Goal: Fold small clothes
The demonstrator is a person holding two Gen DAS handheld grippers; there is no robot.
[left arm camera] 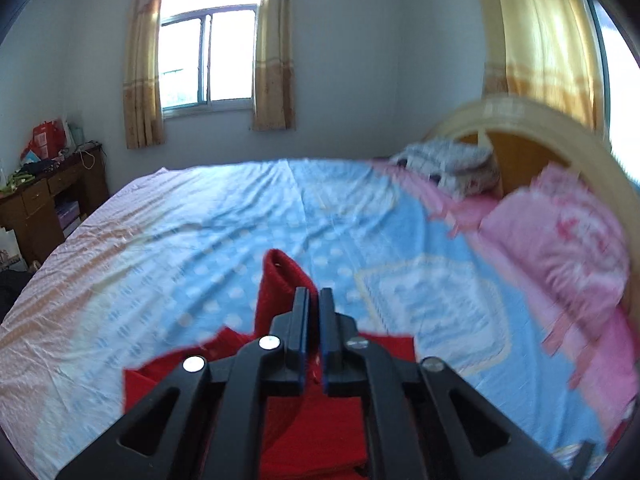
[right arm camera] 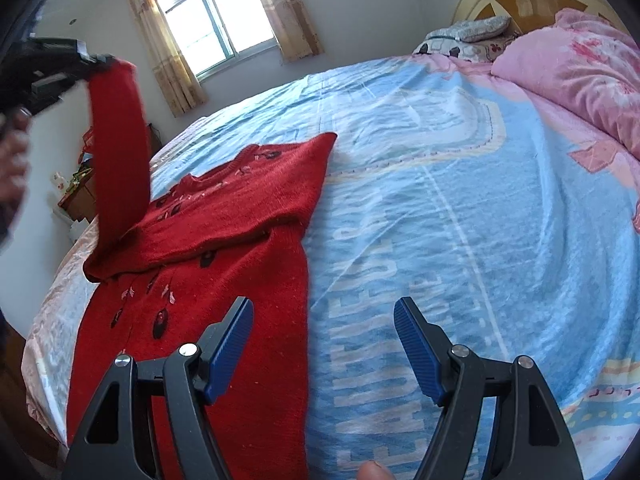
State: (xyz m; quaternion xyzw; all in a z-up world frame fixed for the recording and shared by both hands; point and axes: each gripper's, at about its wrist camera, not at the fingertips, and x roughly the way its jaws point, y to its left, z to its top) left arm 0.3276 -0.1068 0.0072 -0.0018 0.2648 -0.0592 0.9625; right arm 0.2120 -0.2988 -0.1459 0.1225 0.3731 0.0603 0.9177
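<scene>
While the left gripper (right arm camera: 105, 60) pinches a sleeve (right arm camera: 120, 140) w/ jaws closed, lifting it off the red sweater (right arm camera: 224, 220) on the bed (right arm camera: 440, 200), right gripper (right arm camera: 323, 306) hovers wide open, holding nothing.

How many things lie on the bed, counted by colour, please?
Red: 1, the sweater, one sleeve lifted by the left claw.
Pink: 1, the quilt by the headboard.
Grey patterned: 1, the pillow.
Total: 3. The right claw holds nothing.
</scene>
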